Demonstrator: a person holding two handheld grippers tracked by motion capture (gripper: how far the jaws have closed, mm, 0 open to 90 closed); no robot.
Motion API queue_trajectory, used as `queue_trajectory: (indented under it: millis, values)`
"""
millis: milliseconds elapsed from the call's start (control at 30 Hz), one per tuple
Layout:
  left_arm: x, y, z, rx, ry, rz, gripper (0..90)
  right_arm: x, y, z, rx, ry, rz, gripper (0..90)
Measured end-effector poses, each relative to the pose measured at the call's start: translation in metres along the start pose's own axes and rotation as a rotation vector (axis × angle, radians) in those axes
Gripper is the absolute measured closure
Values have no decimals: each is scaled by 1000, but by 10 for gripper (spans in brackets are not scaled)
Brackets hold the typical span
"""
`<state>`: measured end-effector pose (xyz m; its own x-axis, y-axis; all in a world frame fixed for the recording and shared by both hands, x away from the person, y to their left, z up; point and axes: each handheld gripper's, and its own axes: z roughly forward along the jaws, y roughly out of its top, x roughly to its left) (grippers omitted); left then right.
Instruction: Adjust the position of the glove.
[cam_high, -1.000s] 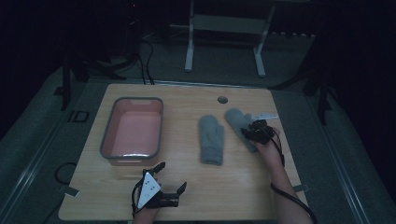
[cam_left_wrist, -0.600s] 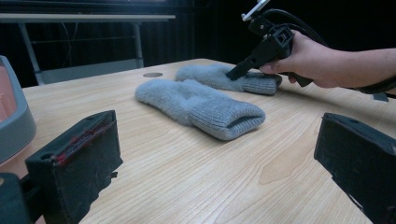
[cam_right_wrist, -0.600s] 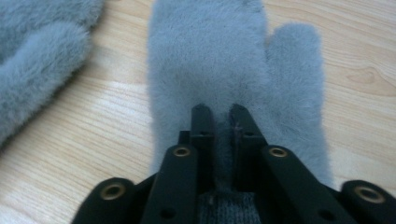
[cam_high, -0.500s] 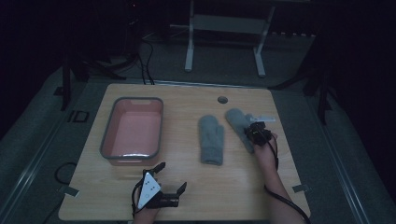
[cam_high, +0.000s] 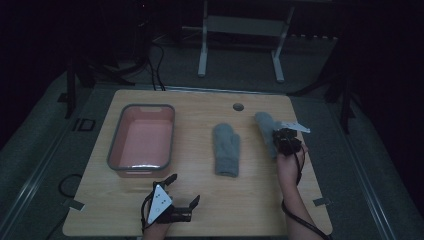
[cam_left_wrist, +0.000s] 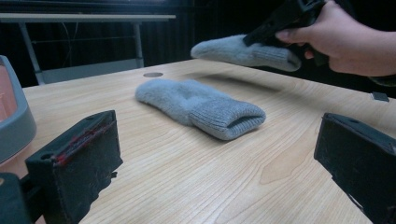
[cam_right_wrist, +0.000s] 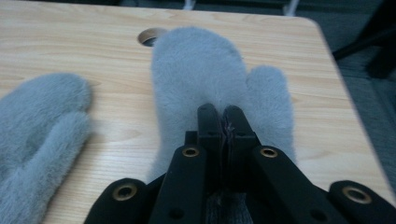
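Note:
Two grey mittens are on the wooden table. One mitten (cam_high: 226, 149) (cam_left_wrist: 201, 105) (cam_right_wrist: 42, 121) lies flat in the middle, cuff towards me. My right gripper (cam_high: 279, 138) (cam_right_wrist: 219, 112) is shut on the cuff end of the other mitten (cam_high: 264, 125) (cam_right_wrist: 201, 65). In the left gripper view this held mitten (cam_left_wrist: 243, 51) hangs level above the table in the person's hand. My left gripper (cam_high: 184, 188) (cam_left_wrist: 217, 154) rests near the table's front edge, open, with nothing between its jaws.
A pink tub with a grey rim (cam_high: 116, 145) (cam_left_wrist: 14, 126) stands at the left of the table. A round cable hole (cam_high: 238, 107) (cam_right_wrist: 149, 36) sits near the far edge. Beyond the table are a metal stand's legs (cam_high: 202, 50) and dark floor.
My right gripper has shut on the right mitten's cuff and risen a little with it. The left gripper and the middle mitten have not moved.

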<state>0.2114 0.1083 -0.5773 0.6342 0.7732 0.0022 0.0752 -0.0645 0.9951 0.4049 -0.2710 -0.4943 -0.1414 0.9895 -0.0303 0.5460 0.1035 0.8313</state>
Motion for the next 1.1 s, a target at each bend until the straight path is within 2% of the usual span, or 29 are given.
queue_trajectory:
  millis: [133, 267, 433, 667, 767, 867, 900, 1000, 1033, 1067, 1100]
  values:
    - [0, 0, 0, 0, 0, 0, 9, -4, -6, -12, -7, -43, 48, 876]
    - [0, 0, 0, 0, 0, 1, 9, -8, -16, -21, -10, -93, 62, 875]
    - [0, 0, 0, -2, 1, -2, 9, -12, -33, -28, 6, -113, 86, 875]
    - [0, 0, 0, 0, 0, 2, 9, -14, -62, -15, 76, -128, 92, 874]
    - [0, 0, 0, 1, -1, 1, 9, -14, -72, -9, 91, -119, 87, 874]
    - [0, 0, 0, 1, -3, 3, 9, -13, -73, -9, 90, -114, 85, 872]
    - [0, 0, 0, 0, -4, 4, 9, -14, -72, -10, 93, -97, 90, 863]
    - [0, 0, 0, -2, -5, 6, 9, -18, -67, -14, 89, -50, 83, 748]
    - [0, 0, 0, -3, -5, 6, 9, -19, -64, -16, 80, -49, 65, 671]
    - [0, 0, 0, -2, -5, 6, 9, -22, -62, -19, 59, -22, 47, 599]
    - [0, 0, 0, -2, -6, 5, 9, -25, -59, -20, 65, 13, 31, 568]
